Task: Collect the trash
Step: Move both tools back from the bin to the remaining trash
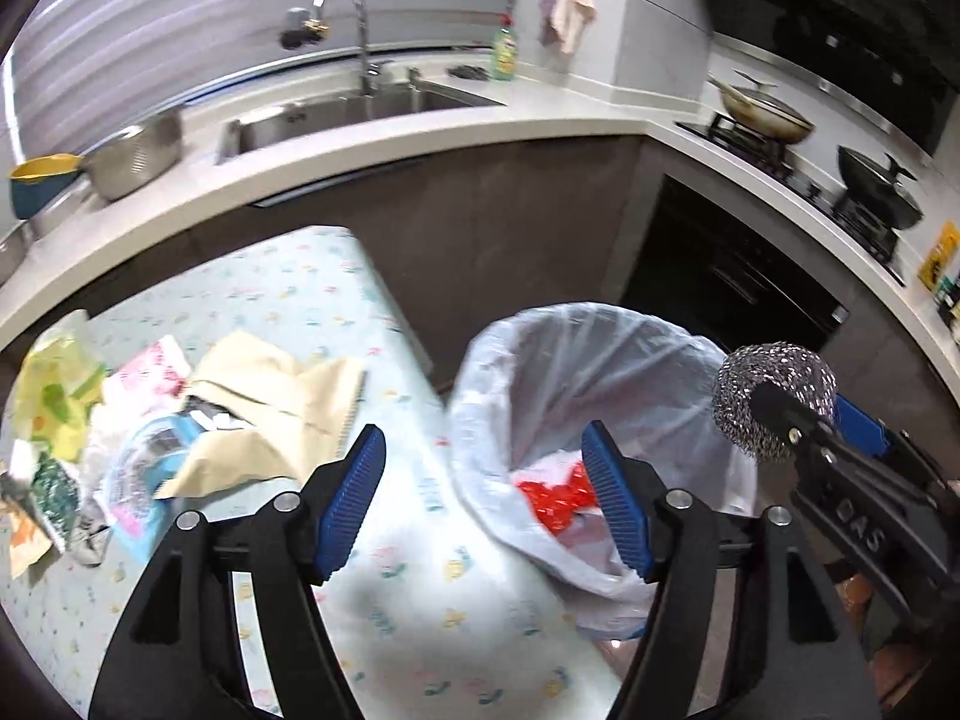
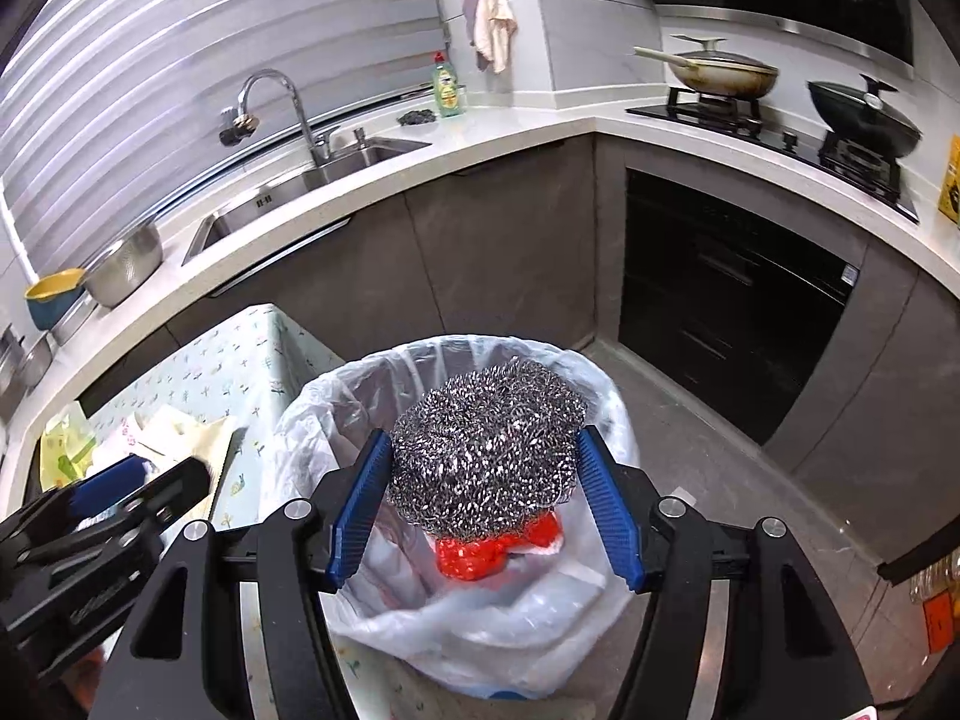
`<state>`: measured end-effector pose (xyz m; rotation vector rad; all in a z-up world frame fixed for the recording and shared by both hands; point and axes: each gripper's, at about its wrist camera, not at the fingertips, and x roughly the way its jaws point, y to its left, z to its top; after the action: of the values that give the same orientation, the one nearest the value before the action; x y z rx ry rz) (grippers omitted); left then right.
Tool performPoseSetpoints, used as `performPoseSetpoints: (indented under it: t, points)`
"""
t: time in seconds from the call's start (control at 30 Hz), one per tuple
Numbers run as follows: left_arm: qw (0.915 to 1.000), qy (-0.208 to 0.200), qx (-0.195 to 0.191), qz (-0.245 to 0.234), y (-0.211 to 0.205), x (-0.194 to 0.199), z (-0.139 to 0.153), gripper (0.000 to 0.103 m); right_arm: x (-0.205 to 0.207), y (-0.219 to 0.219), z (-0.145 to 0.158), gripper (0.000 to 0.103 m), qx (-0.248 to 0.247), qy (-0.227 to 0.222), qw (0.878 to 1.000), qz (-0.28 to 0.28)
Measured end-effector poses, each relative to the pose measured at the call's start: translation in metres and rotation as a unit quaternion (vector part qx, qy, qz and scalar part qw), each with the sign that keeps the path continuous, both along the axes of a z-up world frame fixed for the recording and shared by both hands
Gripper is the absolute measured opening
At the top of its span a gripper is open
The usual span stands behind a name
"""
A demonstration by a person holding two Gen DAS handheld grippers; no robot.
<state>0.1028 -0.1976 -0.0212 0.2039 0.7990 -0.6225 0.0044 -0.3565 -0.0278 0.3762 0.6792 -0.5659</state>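
A steel wool scourer sits between the blue pads of my right gripper, which is shut on it above the bin lined with a white bag. A red wrapper lies inside the bag. The left wrist view shows the same scourer at the right gripper's tip over the bin. My left gripper is open and holds nothing, hovering over the table edge beside the bin. More trash lies on the table: a beige envelope, a pink packet and a yellow-green packet.
The table has a flowered cloth and stands left of the bin. Behind runs a white counter with a sink, a metal bowl and a yellow-blue bowl. A hob with two pans is at the right, above dark cabinets.
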Motion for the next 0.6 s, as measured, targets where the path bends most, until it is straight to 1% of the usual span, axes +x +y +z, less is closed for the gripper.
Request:
performPoseSetpoints:
  t: [0.13,0.17,0.2,0.5,0.6]
  points:
    - [0.9997,-0.01,0.003,0.021,0.014,0.004,0.003,0.069,0.01,0.008,0.007,0.067,-0.009,-0.006,1.0,0.005]
    - [0.9996,-0.011,0.004,0.026,0.016,0.006,0.004,0.069,0.011,0.011,0.01,0.071,-0.013,-0.011,1.0,0.006]
    - [0.9994,-0.013,0.004,0.03,0.019,0.007,0.005,0.069,0.011,0.015,0.013,0.074,-0.018,-0.014,1.0,0.006]
    - [0.9976,-0.009,-0.001,0.068,0.05,0.014,0.007,0.07,0.011,0.053,0.029,0.074,-0.022,-0.024,0.999,0.039]
    - [0.9966,-0.006,-0.003,0.082,0.064,0.014,0.007,0.072,0.011,0.067,0.032,0.074,-0.022,-0.025,0.998,0.053]
